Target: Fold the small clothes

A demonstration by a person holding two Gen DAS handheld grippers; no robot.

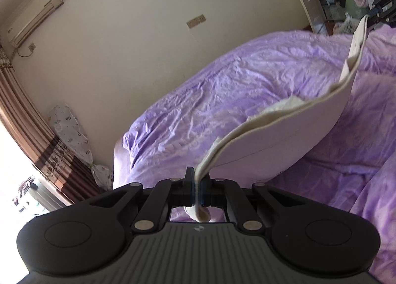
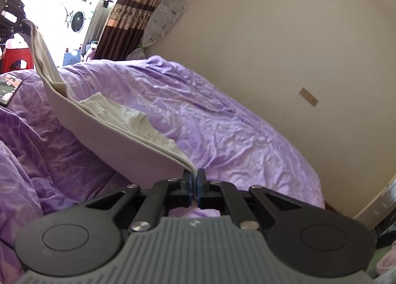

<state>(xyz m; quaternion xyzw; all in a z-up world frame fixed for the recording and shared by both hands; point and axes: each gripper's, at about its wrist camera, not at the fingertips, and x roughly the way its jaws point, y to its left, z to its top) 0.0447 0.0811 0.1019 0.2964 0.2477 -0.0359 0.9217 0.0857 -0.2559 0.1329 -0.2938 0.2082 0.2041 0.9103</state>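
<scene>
Landmark: bed (image 1: pixel 222 90), purple crumpled sheet, set against a cream wall (image 1: pixel 123 36). Left of the bed: brown striped curtain (image 1: pixel 29 120) at a bright window, air conditioner (image 1: pixel 34 14) high on the wall above it. Left gripper (image 1: pixel 197 185) clenched on 1 end of the cream garment (image 1: pixel 284 130); garment hangs stretched above the bed. Right gripper (image 2: pixel 193 182) clamped on the other end. Phone (image 2: pixel 8 88) lies on the bed.

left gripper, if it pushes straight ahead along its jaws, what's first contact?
Likely the cream garment that the left gripper itself clamps; it stretches ahead toward the right gripper. Past it, the purple bedsheet. Depth is unclear.
</scene>
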